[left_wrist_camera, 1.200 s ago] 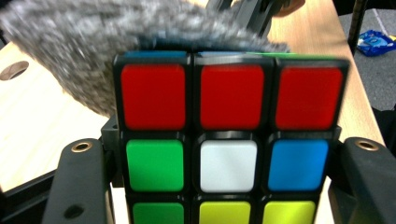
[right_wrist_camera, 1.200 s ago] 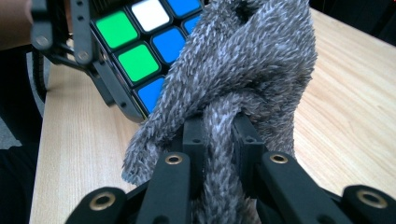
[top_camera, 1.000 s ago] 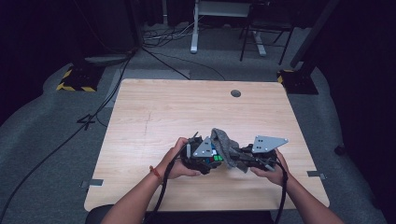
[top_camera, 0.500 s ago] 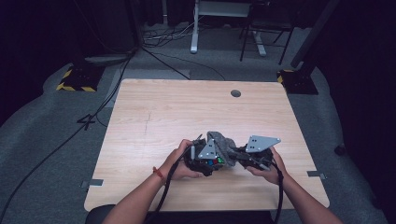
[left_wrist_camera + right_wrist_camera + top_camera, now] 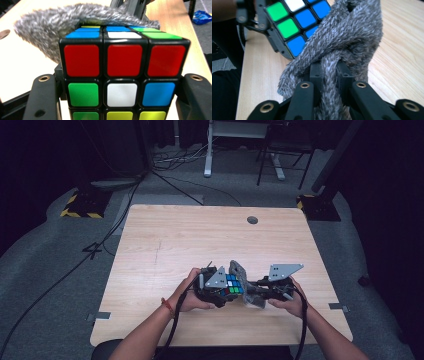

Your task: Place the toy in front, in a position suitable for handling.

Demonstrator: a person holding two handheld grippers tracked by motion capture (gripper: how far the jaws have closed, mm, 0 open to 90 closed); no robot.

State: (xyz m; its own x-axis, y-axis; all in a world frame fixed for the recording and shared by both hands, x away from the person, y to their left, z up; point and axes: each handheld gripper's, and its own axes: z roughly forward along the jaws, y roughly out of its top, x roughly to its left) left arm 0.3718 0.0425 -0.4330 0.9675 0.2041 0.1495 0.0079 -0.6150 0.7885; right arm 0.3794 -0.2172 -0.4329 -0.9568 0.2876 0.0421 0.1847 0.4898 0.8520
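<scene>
A Rubik's cube (image 5: 232,285) sits near the table's front edge with my left gripper (image 5: 226,289) shut on it. In the left gripper view the cube (image 5: 122,62) shows a red top row, and the black jaws of the left gripper (image 5: 120,100) press its two sides. A grey fuzzy cloth (image 5: 241,271) lies against the cube's far and right sides. My right gripper (image 5: 252,292) is shut on that cloth. In the right gripper view the cloth (image 5: 347,37) bunches out of the right gripper (image 5: 329,72) and rests on the cube's blue and green face (image 5: 294,22).
The wooden table (image 5: 175,235) has a round cable hole (image 5: 252,220) at its far side. Cables and a desk frame (image 5: 240,150) lie on the floor beyond. A blue item (image 5: 201,17) lies on the floor past the table's edge.
The cloth has slid across the cube, so more coloured tiles show from above. Both hands stay in about the same place.
</scene>
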